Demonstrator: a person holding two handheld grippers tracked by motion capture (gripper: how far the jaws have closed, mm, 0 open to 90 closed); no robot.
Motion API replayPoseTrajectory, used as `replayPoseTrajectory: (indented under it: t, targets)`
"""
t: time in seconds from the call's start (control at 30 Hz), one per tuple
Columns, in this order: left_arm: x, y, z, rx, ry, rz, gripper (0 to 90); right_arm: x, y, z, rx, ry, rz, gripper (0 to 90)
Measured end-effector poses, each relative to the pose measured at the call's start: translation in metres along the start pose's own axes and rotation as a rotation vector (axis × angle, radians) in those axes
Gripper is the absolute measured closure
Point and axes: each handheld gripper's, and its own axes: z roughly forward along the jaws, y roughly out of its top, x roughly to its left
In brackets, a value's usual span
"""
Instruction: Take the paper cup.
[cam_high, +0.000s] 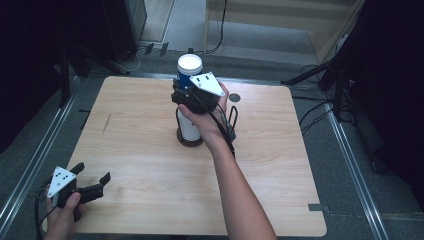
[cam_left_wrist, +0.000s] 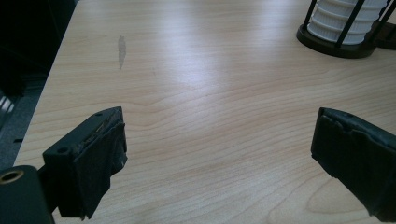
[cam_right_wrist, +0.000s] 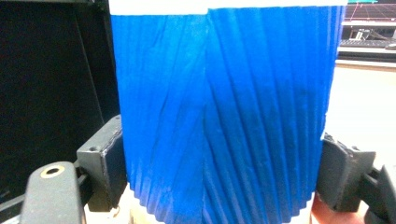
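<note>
A blue ribbed paper cup (cam_high: 184, 78) with a white rim tops a stack of white cups (cam_high: 189, 129) that stands in a black wire holder (cam_high: 190, 142) at the middle back of the wooden table (cam_high: 140, 130). My right gripper (cam_high: 186, 95) is shut on the blue cup (cam_right_wrist: 224, 116), with a pad pressed against each side of it (cam_right_wrist: 224, 170). My left gripper (cam_high: 92, 181) rests near the front left corner, open with nothing between its jaws (cam_left_wrist: 219, 140). From the left gripper view, the stack (cam_left_wrist: 345, 18) and holder base (cam_left_wrist: 327, 46) lie far off to the upper right.
A dark streak (cam_high: 106, 122) marks the table's left part (cam_left_wrist: 122, 49). A round grommet (cam_high: 234, 97) sits just right of the holder. Black stand legs (cam_high: 320, 75) and cables (cam_high: 220, 30) lie on the floor beyond the table, and metal rails (cam_high: 350, 150) run along both sides.
</note>
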Motion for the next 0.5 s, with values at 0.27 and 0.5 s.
replayPoseTrajectory:
  t: [0.27,0.5]
  targets:
    - [0.000,0.000,0.000,-0.001,0.001,-0.004,4.3,0.000,0.011,-0.002,-0.022,-0.004,-0.002,19.0]
    - [0.000,0.000,0.000,0.000,-0.001,-0.007,4.4,0.003,0.019,-0.002,-0.029,-0.008,-0.009,19.0]
